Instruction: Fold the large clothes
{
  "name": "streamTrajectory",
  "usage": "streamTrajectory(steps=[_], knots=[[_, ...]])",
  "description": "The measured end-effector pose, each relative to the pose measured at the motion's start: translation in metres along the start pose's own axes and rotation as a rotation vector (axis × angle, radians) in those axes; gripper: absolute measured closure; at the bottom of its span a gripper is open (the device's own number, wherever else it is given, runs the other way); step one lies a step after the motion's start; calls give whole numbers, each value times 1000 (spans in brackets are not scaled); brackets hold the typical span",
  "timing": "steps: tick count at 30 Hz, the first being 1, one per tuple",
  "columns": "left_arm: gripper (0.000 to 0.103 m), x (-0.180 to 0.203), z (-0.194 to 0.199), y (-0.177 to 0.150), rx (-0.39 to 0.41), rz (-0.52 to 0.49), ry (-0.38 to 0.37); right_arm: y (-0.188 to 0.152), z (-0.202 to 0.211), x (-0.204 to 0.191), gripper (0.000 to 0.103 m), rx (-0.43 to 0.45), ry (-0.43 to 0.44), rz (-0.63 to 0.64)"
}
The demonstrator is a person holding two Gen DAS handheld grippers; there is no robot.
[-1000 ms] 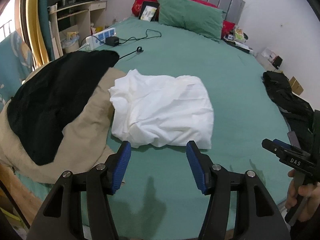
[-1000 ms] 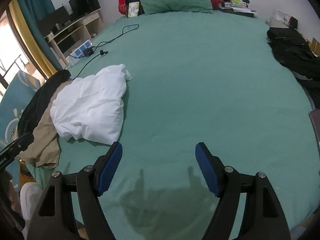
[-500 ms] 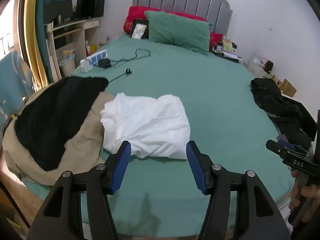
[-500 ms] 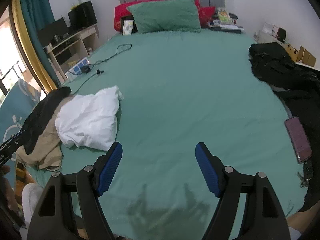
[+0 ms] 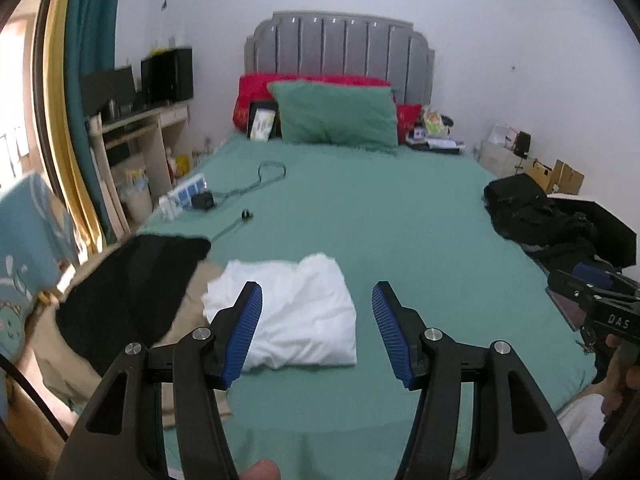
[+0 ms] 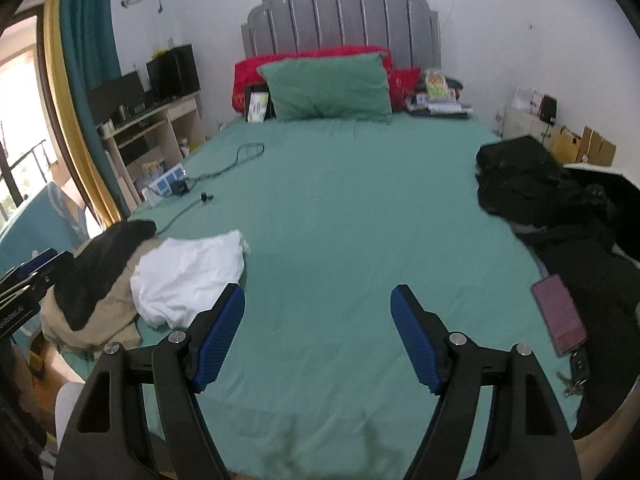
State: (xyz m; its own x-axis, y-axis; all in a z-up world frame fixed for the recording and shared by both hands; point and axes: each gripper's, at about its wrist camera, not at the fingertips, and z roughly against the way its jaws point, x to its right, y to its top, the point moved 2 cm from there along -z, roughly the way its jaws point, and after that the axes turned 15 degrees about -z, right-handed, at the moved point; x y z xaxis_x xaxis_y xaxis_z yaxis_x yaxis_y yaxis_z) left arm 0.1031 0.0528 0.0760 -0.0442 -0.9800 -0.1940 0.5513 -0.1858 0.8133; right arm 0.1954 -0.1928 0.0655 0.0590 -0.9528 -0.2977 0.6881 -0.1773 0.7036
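Your L gripper (image 5: 317,334) & R gripper (image 6: 318,336) both jaws apart, empty; white shirt (image 5: 298,312) folded at 11 o'clock on bed (image 5: 400,240)

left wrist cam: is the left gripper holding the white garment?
No. The left gripper is open and empty above the bed, and the folded white garment lies flat, untouched.

The left claw's (image 5: 316,334) near finger (image 5: 244,332) screens part of the white garment (image 5: 304,316), and the black garment (image 5: 120,284) overlies much of the tan one (image 5: 60,356). The picture (image 5: 262,122) by the pillows is too small to read. The right claw (image 5: 596,296) is cut off at the left view's edge.
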Motion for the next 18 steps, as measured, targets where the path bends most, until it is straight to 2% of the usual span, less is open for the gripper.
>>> streamTrajectory(steps=[5, 9, 13, 18], knots=[[42, 1, 10, 10, 70, 16, 11, 12, 17, 0, 26, 61, -9, 12], [42, 1, 14, 10, 97, 27, 47, 18, 24, 0, 20, 94, -5, 14], [38, 1, 8, 7, 95, 31, 40, 19, 27, -2, 13, 119, -10, 38], [38, 2, 2, 3, 77, 38, 22, 15, 17, -3, 12, 102, 3, 49]])
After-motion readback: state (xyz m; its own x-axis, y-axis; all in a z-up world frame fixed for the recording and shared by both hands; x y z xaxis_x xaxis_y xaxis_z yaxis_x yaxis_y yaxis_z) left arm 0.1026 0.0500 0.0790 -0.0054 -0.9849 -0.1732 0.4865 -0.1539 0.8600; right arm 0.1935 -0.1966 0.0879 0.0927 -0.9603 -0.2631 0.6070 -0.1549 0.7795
